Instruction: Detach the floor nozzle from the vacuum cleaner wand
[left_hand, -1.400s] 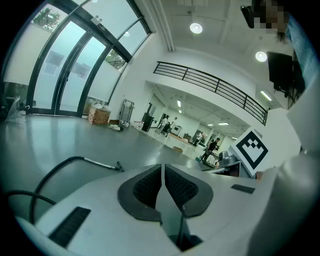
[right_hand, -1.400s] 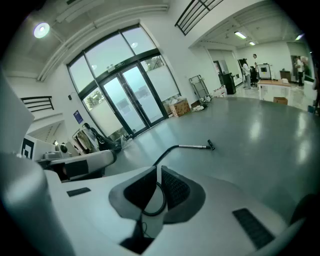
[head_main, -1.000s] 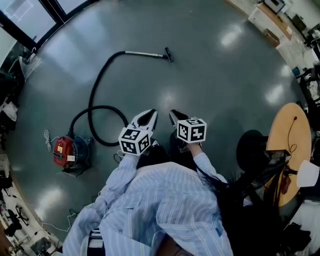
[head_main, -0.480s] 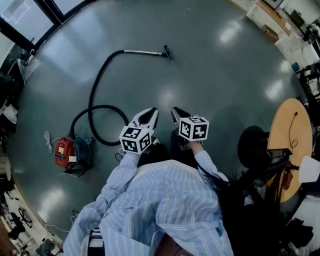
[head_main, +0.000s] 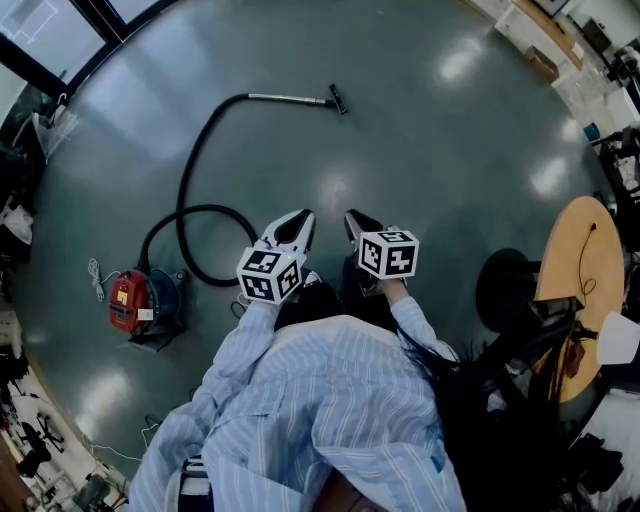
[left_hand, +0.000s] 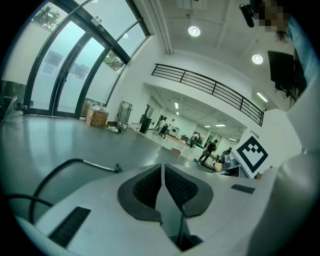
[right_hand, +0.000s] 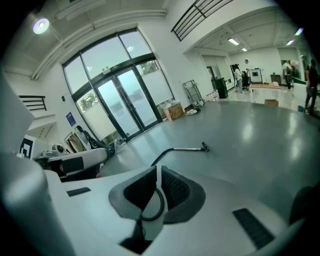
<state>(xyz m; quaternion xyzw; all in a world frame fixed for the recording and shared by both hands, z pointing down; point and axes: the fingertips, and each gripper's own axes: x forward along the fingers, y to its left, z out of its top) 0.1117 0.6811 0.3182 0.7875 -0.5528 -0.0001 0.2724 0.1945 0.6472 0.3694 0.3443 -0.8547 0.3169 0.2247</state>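
- Round wooden surface (head_main: 562, 268) on your right, thin cable lying on it.
- Black round seat (head_main: 505, 290) just beside it.
- Cardboard boxes (right_hand: 173, 111) near the glass doors (right_hand: 125, 102).

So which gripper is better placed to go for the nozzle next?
Right gripper, marginally: the nozzle lies almost straight ahead of it, the wand runs toward the left gripper. Both are shut, empty and far away.

Glare is being thrown back by the smooth, glossy floor (head_main: 430, 200); a metallic sheen is being shown by the wand (head_main: 287, 98).
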